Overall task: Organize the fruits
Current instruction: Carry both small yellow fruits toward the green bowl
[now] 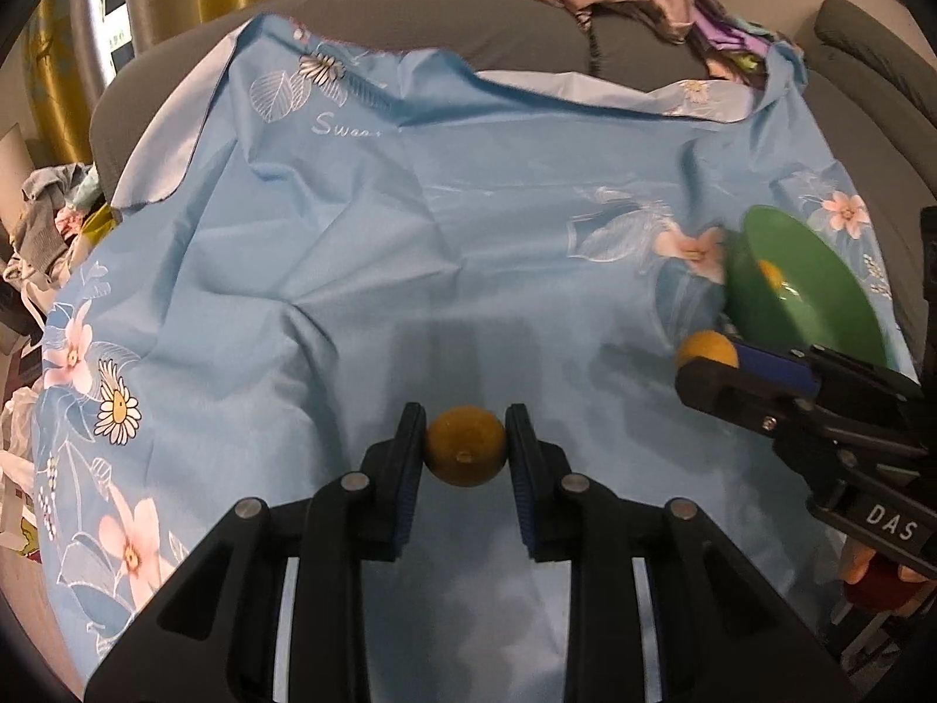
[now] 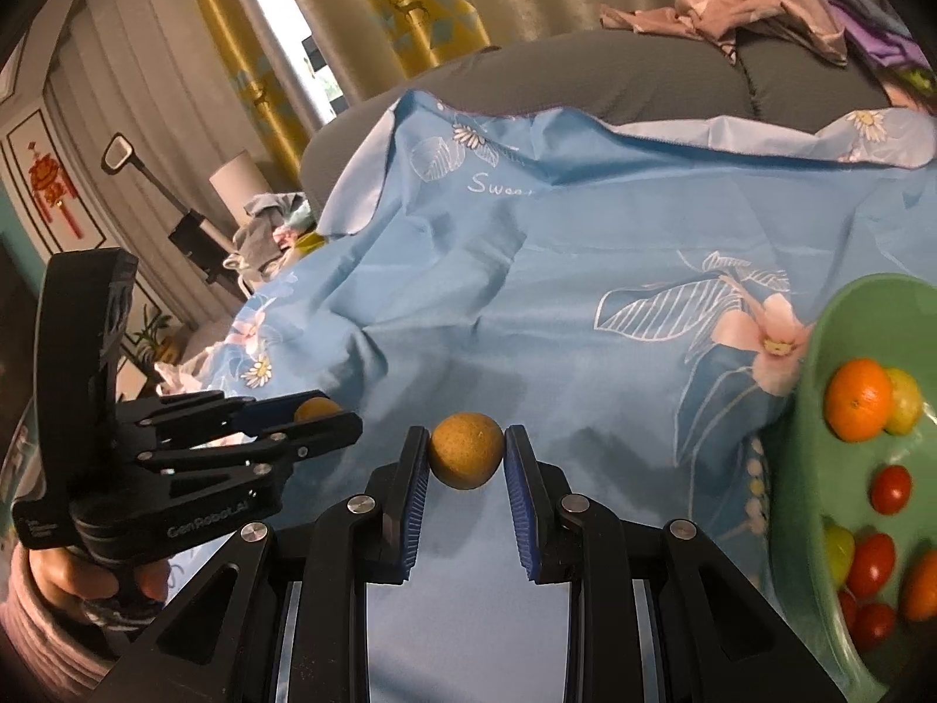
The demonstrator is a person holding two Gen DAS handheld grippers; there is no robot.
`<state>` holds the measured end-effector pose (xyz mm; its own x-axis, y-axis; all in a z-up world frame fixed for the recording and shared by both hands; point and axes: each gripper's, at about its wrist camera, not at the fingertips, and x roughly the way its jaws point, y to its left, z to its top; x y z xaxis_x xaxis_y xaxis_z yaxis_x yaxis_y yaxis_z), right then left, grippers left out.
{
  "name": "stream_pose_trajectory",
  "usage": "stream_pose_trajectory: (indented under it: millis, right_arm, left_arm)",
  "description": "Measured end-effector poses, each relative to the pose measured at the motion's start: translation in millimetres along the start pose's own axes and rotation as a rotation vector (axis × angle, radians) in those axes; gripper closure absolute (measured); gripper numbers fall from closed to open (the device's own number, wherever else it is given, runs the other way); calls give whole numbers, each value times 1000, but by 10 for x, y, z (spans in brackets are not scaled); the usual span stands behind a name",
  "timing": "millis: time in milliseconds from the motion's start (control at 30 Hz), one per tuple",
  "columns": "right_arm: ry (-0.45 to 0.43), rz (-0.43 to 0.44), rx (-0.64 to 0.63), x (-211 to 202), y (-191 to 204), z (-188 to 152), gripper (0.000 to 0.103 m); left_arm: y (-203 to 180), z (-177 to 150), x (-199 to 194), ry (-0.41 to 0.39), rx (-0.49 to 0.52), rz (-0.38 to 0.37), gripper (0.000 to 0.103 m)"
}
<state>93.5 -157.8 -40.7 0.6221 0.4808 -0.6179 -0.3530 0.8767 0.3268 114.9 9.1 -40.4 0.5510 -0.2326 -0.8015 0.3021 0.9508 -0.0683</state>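
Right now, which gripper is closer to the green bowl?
The right gripper. It holds a brown fruit right beside the green bowl. The left gripper holds another farther away over the blue cloth.

Grey sofa (image 1: pixel 527 29), yellow patterned curtains (image 2: pixel 421 6)

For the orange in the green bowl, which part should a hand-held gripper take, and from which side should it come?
Take the orange across its widest middle, coming from above. It is round, so no side gives a better hold, but a yellow-green fruit touches it on one side and the bowl wall rises beside it. Probably set the fingers on the two free sides.
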Motion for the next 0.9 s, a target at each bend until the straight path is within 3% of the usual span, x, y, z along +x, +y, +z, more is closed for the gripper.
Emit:
stream_pose_trajectory:
  millis: [500,900]
  right_arm:
    - [-72,-45,-1,-776,33,-248,75]
    - [-121,-49,25,-1175,-43,-454,75]
  left_arm:
    - [-518,-159,-561,-78,27,-72,75]
    - [-958,-266,-793,-101,92,-83,75]
